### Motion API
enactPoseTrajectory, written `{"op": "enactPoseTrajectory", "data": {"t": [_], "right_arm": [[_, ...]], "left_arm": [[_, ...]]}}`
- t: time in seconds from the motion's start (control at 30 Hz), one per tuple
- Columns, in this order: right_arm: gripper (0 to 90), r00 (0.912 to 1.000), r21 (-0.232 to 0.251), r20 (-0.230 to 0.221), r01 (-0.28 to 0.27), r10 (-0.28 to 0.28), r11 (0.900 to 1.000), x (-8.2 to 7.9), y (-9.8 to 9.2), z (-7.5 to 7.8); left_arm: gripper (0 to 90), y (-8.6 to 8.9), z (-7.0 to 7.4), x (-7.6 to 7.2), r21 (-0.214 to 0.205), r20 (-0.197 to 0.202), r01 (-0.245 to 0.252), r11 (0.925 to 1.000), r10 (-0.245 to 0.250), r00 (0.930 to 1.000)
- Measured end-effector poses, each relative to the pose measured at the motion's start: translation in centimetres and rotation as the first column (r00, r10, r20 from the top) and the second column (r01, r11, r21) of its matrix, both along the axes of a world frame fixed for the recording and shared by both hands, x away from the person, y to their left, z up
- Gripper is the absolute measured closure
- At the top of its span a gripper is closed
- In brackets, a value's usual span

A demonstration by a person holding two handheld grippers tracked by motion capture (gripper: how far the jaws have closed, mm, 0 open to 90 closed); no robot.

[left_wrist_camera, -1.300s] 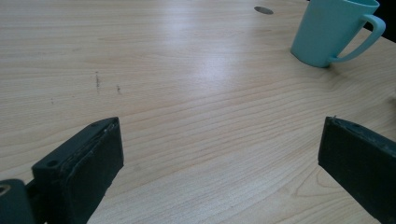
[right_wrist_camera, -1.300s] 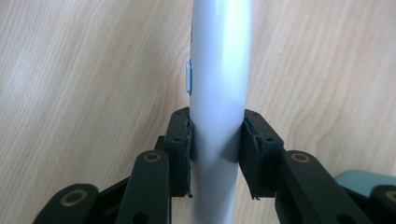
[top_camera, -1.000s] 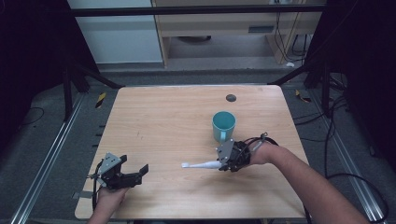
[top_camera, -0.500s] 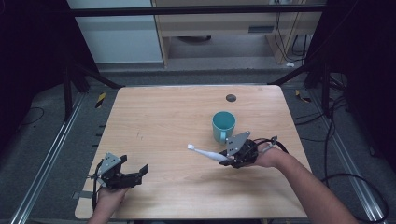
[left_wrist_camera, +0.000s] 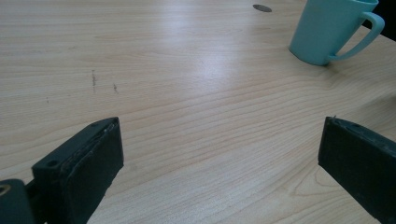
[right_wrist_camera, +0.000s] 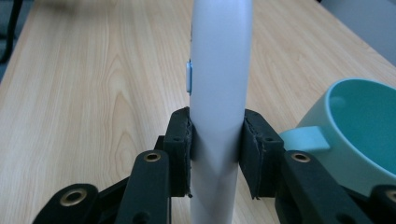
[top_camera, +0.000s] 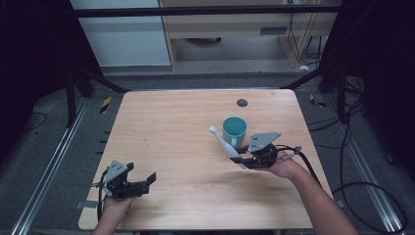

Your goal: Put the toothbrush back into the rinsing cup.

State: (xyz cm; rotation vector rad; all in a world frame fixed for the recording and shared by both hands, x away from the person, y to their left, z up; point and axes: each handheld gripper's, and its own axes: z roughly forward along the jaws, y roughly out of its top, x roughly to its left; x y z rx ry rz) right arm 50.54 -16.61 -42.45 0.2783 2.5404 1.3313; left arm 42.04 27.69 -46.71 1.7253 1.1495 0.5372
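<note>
1. The right gripper (top_camera: 243, 160) pinched a white plastic electric toothbrush (top_camera: 224, 145) by its handle, both black pads (right_wrist_camera: 180, 151) pressed against its sides.
2. The toothbrush slanted off the table toward 11 o'clock, its head just beside the teal ceramic mug (top_camera: 235, 132).
3. The mug stood upright at 12 o'clock from the right gripper, on the light wooden table (top_camera: 176, 127).
4. The left gripper (top_camera: 142, 183), at the table's 7 o'clock corner, had its jaws spread wide, nothing between them.
</note>
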Motion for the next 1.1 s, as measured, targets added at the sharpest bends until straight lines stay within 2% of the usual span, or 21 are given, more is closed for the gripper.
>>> {"op": "enactPoseTrajectory", "data": {"t": [0.17, 0.3, 0.53, 0.73, 0.93, 1.1], "right_arm": [[66.1, 0.9985, 0.074, -0.015, 0.054, -0.053, 0.9958, 0.1, -0.6, -0.2], [66.1, 0.9952, 0.134, -0.031, 0.096, -0.092, 0.9863, 0.1, -1.1, -0.3], [66.1, 0.9825, 0.244, -0.046, 0.186, -0.181, 0.9516, 0.1, -2.0, -0.3], [66.1, 0.9723, 0.289, -0.047, 0.233, -0.229, 0.9286, 0.2, -2.7, -0.2], [66.1, 0.9636, 0.307, -0.044, 0.264, -0.264, 0.9143, 0.3, -2.7, -0.1], [66.1, 0.9544, 0.339, -0.067, 0.296, -0.291, 0.8932, 0.4, -2.9, 0.1]], "left_arm": [[0.0, 0.0, 0.0, 0.0, 0.0, 0.001, 0.0, 1.0, 0.0, 1.0], [0.0, 0.0, 0.0, 0.0, 0.001, 0.0, 0.001, 1.0, -0.001, 1.0], [0.0, 0.0, 0.0, 0.0, -0.001, -0.001, 0.001, 1.0, -0.001, 1.0], [0.0, -0.1, 0.0, 0.1, 0.0, -0.002, 0.004, 1.0, -0.004, 1.0], [0.0, -0.1, 0.0, 0.1, 0.001, -0.003, 0.003, 1.0, -0.003, 1.0], [0.0, -0.1, 0.0, 0.1, 0.001, -0.003, 0.003, 1.0, -0.003, 1.0]]}}
